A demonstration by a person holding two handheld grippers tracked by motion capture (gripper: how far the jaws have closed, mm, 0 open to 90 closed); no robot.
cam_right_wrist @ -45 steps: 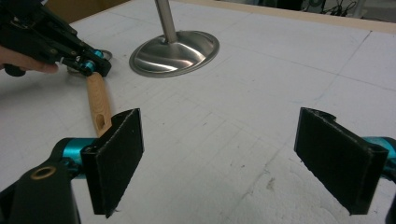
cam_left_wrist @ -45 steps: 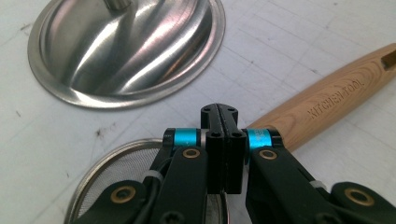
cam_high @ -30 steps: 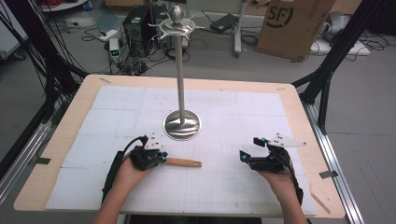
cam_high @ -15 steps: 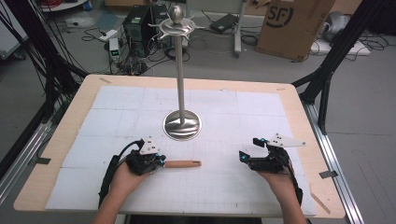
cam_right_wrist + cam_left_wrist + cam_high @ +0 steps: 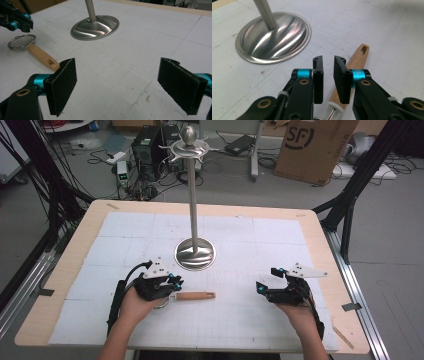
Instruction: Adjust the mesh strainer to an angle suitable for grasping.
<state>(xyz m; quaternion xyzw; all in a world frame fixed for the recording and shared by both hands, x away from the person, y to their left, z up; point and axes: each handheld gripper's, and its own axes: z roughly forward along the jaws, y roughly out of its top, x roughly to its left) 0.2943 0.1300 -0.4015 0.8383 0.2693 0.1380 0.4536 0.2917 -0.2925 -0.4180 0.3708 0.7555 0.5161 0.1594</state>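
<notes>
- Left gripper (image 5: 167, 287) sits at the near left of the table (image 5: 65, 270), over the metal end of a small strainer (image 5: 21, 42); compared with a second ago it has edged slightly left and nearer along the tool.
- Its jaws stand a narrow gap apart, nothing between them; the wooden handle (image 5: 354, 62) runs just beside the right-hand jaw in the left gripper view.
- Strainer lies flat on the white gridded mat (image 5: 250, 320), handle pointing right, near of the stand's round steel base (image 5: 195, 254). It has not shifted between the frames.
- Right gripper (image 5: 270, 285) rests at the near right, well apart from the strainer, jaws spread wide and empty. Same place and pose as before.
- Steel stand pole (image 5: 192, 195) upright at mid-table, unchanged.
</notes>
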